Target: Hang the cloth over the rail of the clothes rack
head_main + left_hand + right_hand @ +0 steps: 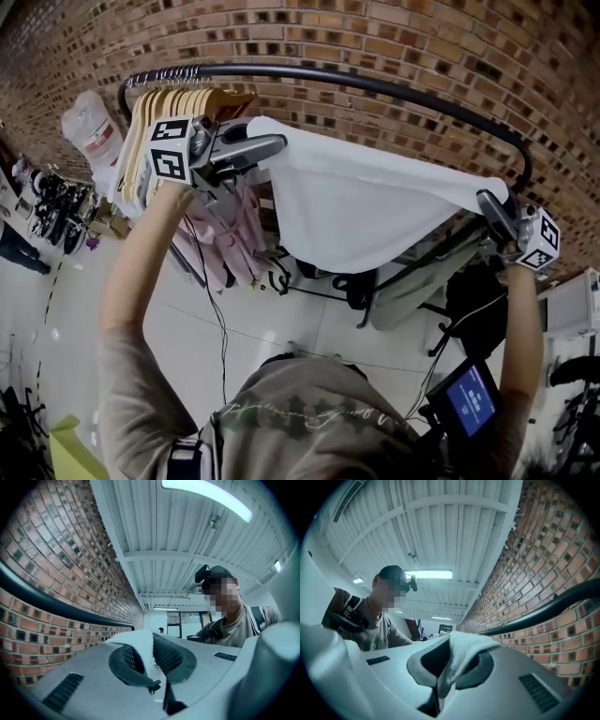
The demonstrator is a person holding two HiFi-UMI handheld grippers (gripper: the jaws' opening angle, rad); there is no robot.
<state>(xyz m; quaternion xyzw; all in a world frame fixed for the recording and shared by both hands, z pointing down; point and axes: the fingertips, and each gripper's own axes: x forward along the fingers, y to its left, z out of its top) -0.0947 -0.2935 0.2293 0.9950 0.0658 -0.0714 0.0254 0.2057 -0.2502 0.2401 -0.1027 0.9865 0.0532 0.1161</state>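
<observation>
Brickwork (394, 47), rough and red-brown with dark inset squares, is being shown behind everything, and pale glossy floor tiles (281, 319) are being seen below.

A black rail (375, 86), a smooth round tube bent down at both ends, is being viewed across the wall. It is also being caught as a dark curved bar in the left gripper view (47, 604) and the right gripper view (553, 604).

A white cloth (366, 202), soft and nappy like towelling, is being held stretched just below the rail on the person's side. Its top edge is being kept fairly taut while the lower part is sagging in a curve. It is not being draped over the tube.

Pale wooden hangers (178, 103) are being carried in a bunch at the rail's left end, with pink garments (225, 234) hanging beneath.

Both bare forearms are being raised high and spread wide. The left gripper (267, 145) is being held beside the hangers, with its jaws clamped on one upper corner of the cloth (140, 648). The right gripper (492, 208) is being held near the rail's right bend, its jaws pinched on the other corner (464, 648).
</observation>
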